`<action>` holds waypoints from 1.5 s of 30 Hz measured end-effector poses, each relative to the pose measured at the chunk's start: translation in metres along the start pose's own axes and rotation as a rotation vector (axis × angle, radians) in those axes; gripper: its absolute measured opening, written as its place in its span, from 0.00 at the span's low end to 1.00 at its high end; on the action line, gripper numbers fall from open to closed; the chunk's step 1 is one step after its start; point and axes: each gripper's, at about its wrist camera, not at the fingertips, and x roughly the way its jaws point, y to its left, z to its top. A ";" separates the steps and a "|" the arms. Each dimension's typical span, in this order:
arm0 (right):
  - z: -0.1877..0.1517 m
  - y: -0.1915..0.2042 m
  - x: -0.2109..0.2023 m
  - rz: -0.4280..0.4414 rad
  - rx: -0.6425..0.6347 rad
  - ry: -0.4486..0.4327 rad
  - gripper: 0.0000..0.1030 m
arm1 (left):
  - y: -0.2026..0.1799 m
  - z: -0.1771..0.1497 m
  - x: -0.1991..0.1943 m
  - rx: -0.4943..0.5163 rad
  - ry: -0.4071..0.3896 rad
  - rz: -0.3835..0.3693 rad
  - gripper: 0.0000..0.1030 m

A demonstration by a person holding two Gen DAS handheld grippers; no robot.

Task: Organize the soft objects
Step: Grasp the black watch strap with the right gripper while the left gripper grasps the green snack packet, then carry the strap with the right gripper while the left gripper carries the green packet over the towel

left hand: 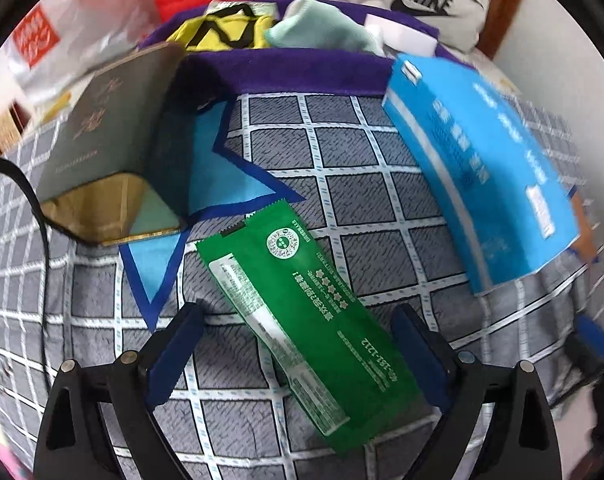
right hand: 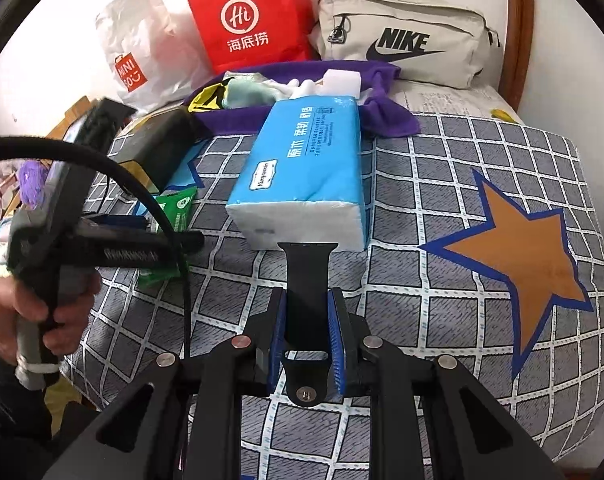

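Surface: grey quilt with a white grid and star prints, spread over a bed.
Background: red paper bag with a white "Hi" logo, white plastic shopping bag and beige Nike pouch against the wall.
Purple tray: soft purple fabric tray at the far edge, holding a pale green cloth, a yellow-and-black item and a white foam block.
Left gripper: fingers wide apart, straddling the flat green foil sachet lying on the quilt; contact cannot be told.
Right gripper: blue-padded fingers clamped on a black rubber watch strap, which points forward.
Tissue pack: blue plastic-wrapped tissue pack just beyond the strap's tip, near the tray.
Book: dark hardcover book with gilt edges, left of the sachet.
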 end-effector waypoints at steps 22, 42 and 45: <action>0.005 -0.003 0.008 0.006 0.016 0.018 0.20 | 0.010 -0.018 -0.014 0.226 -0.089 -0.025 0.41; 0.022 0.008 -0.003 0.000 -0.012 -0.004 0.20 | 0.016 0.005 -0.018 0.205 -0.091 -0.164 0.29; 0.031 0.010 -0.010 0.017 -0.017 -0.027 0.20 | 0.022 0.004 -0.028 0.185 -0.096 -0.189 0.29</action>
